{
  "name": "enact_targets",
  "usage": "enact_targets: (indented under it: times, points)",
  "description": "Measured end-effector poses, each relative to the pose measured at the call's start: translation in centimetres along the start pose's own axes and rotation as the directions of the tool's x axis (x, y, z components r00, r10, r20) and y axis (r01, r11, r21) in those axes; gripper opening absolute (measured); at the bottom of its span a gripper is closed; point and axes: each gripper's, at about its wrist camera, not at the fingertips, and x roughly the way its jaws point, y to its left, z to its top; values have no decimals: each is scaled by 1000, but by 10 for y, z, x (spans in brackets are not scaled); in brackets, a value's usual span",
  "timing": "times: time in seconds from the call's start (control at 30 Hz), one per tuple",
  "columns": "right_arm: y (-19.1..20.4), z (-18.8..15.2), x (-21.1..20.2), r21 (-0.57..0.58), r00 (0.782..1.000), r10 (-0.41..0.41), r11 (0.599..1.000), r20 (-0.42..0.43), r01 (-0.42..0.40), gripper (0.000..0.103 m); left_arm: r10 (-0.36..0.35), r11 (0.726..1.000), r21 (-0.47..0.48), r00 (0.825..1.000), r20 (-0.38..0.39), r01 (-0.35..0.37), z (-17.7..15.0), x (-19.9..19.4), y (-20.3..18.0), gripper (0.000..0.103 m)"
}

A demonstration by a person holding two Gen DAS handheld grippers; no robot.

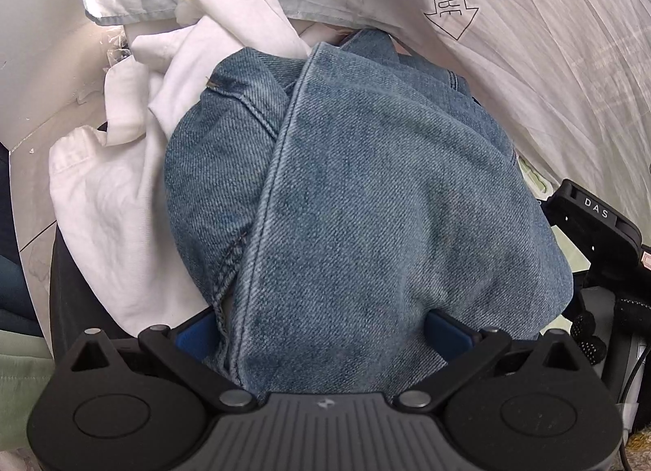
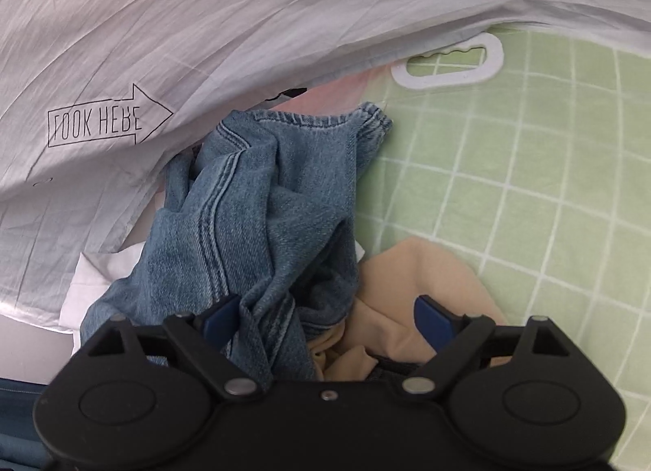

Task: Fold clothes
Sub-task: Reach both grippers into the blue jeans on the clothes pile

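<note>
Gaping wide, both: left gripper (image 1: 321, 332) straddling thick blue denim jeans (image 1: 366, 194), right gripper (image 2: 325, 322) too; heavy, floppy — grabbing hem.

The white garment (image 2: 203, 43) carries a printed arrow outline (image 2: 110, 119) with the capitals "LOOK HERE" inside it (the last letters sit on a crease and read a little broken); the left wrist view shows the same print running downward. A black device (image 1: 598, 218) at that view's right edge bears the white letters "DAS".
</note>
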Motion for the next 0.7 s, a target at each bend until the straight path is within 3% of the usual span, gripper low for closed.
enact_targets:
  times: [0.17,0.27,0.47,0.6,0.7]
  points:
    - [5,0,-12,-25,997,-67,997,47,68,91,-5,1000,-3,1000,2,5,0,-2,1,103]
    - [2,6,-10,-23,997,-59,998,42,60,92,-8,1000,-4,1000,1,8,0,-2,2,103]
    - [10,12,4,7,999,38,999,34,-39,91,-24,1000,-8,1000,-4,24,2,0,5,103]
    - [-9,19,13,179,990,127,974,56,-136,93,-26,1000,-8,1000,3,26,1,0,5,103]
    - [-12,20,20,240,974,216,944,65,-225,93,-27,1000,-11,1000,7,27,1,-1,5,103]
